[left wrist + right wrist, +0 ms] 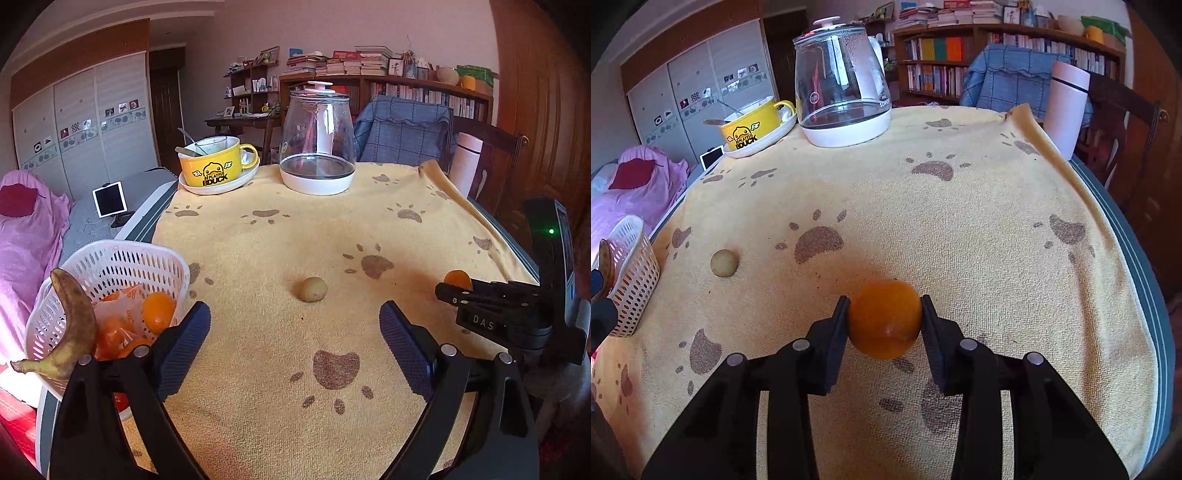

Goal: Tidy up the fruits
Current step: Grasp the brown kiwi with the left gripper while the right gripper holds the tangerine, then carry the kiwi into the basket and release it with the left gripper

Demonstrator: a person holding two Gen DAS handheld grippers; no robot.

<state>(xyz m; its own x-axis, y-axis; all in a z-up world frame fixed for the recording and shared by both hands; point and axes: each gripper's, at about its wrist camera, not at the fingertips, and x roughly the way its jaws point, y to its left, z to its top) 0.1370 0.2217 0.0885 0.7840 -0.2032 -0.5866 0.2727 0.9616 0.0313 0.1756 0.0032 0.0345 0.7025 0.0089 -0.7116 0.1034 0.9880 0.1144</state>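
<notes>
My right gripper [884, 321] is shut on an orange [884, 323] low over the yellow paw-print towel [960, 229]; the left wrist view shows the same orange [458, 278] at the tip of that gripper [452, 290]. A small pale yellow-green fruit [313, 289] lies loose on the towel, also visible from the right wrist [724, 262]. My left gripper [295, 343] is open above the towel with nothing between its fingers. To its left stands a white perforated basket [110, 262] holding a browned banana [72, 325] and oranges [158, 312], some in a clear bag.
At the table's far side stand a glass kettle [317, 138] on a white base and a yellow duck mug [210, 166] on a saucer. A pink tumbler [466, 164] and a chair with blue cloth [402, 131] are at the back right. A bed lies left.
</notes>
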